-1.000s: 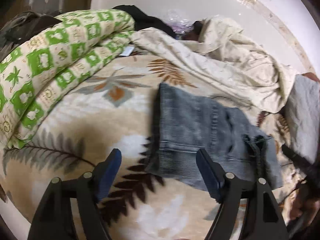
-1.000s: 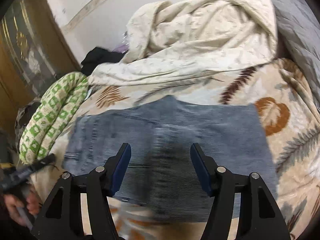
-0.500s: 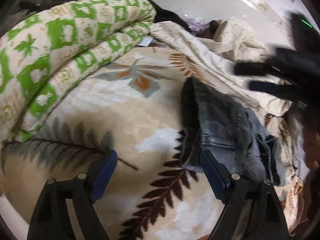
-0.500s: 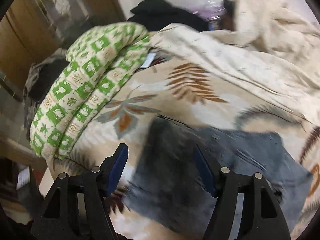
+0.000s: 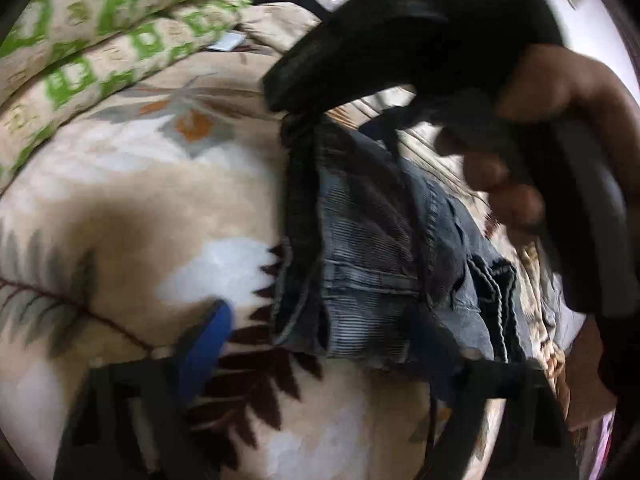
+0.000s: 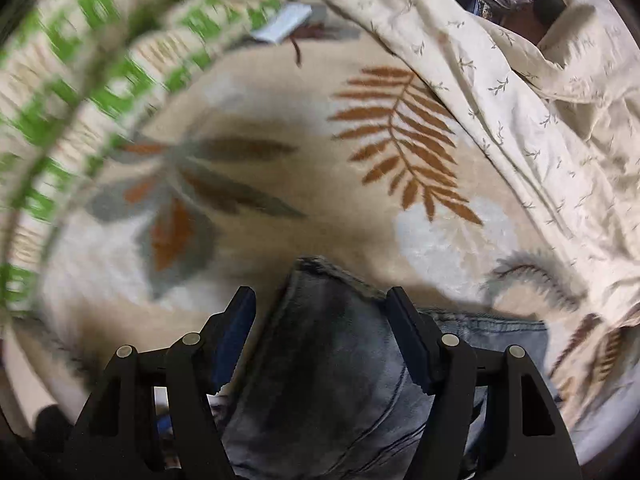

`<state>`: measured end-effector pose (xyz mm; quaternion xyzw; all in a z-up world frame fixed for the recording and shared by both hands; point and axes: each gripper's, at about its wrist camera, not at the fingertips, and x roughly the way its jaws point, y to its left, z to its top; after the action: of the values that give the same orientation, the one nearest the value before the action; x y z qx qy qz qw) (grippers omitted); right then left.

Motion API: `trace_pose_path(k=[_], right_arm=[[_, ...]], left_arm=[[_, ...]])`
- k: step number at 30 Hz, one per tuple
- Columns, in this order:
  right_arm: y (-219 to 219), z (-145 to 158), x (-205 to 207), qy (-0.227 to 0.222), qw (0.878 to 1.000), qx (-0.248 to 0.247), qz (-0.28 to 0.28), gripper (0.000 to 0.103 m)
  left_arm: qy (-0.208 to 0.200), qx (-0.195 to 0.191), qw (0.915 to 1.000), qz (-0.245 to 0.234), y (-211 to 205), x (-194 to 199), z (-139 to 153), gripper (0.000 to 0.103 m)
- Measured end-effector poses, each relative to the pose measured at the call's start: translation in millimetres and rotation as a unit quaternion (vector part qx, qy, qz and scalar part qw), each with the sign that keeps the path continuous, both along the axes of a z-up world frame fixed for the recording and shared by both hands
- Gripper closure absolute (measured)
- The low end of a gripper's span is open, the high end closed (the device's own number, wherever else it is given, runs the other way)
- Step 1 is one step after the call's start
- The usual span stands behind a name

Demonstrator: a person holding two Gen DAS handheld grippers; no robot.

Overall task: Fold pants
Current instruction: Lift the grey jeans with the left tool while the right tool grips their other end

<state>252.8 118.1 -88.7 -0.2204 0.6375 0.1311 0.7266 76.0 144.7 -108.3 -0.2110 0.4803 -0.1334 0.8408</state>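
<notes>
Left wrist view: folded jeans [image 5: 372, 264] are seen at frame centre on the leaf-print blanket [image 5: 132, 184]; left gripper [image 5: 320, 344] fingers closing, nothing pinched. Right gripper [image 6: 322, 334] fingers are spread astride the jeans' corner.

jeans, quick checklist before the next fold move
1. Jeans folded into a stack on the blanket: ok.
2. Right gripper over the jeans' far edge, pads clear of the cloth: ok.
3. Left gripper closing, near edge between the fingers: cannot tell, blurred.
4. Layers lined up: not ok, edges stagger.
5. Bare blanket beyond the stack: ok.
6. Hand clear of the cloth: cannot tell.
</notes>
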Motion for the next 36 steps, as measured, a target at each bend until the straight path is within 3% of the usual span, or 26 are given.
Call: trace_pose_path(k=[2, 4, 5, 6, 7, 9, 16, 21, 25, 30, 36], right_arm=[[-3, -11, 0, 0.003, 1.0, -0.018, 0.007, 0.045], [-5, -14, -3, -0.008, 0.999, -0.036, 0.024, 0.074], [-8, -12, -6, -0.016, 0.999, -0.039, 0.03, 0.079], [-13, -8, -7, -0.017, 0.999, -0.025, 0.024, 0.088], [-19, -1, -7, -0.017, 1.0, -0.006, 0.012, 0.089], [-33, 14, -12, -0.03, 0.999, 0.015, 0.0, 0.091], [-86, 69, -32, -0.086, 0.991, 0.092, -0.038, 0.093], [-140, 114, -43, -0.13, 0.975, 0.165, -0.076, 0.093], [-215, 140, -60, -0.161, 0.956, 0.219, -0.114, 0.093], [-327, 141, -78, -0.179, 0.928, 0.274, -0.177, 0.093], [-444, 86, -103, -0.173, 0.887, 0.336, -0.265, 0.093]], left_arm=[[0.01, -0.003, 0.9997, -0.02, -7, 3, -6, 0.055], [0.013, -0.012, 0.9997, -0.018, -7, 5, -9, 0.064], [0.016, -0.028, 0.9993, -0.021, -5, 7, -10, 0.071], [0.02, -0.043, 0.9986, -0.023, -4, 8, -11, 0.074], [0.02, -0.049, 0.9983, -0.025, -4, 8, -11, 0.075], [0.007, -0.043, 0.9985, -0.034, -8, 5, -7, 0.08], [-0.082, -0.039, 0.9933, -0.072, -36, -13, 33, 0.082], [-0.138, -0.038, 0.9834, -0.112, -76, -20, 67, 0.082], [-0.166, -0.038, 0.9727, -0.158, -131, -25, 93, 0.082], [-0.153, -0.055, 0.9627, -0.217, -203, -21, 105, 0.082], [-0.134, -0.002, 0.9527, -0.273, -295, -25, 78, 0.082]])
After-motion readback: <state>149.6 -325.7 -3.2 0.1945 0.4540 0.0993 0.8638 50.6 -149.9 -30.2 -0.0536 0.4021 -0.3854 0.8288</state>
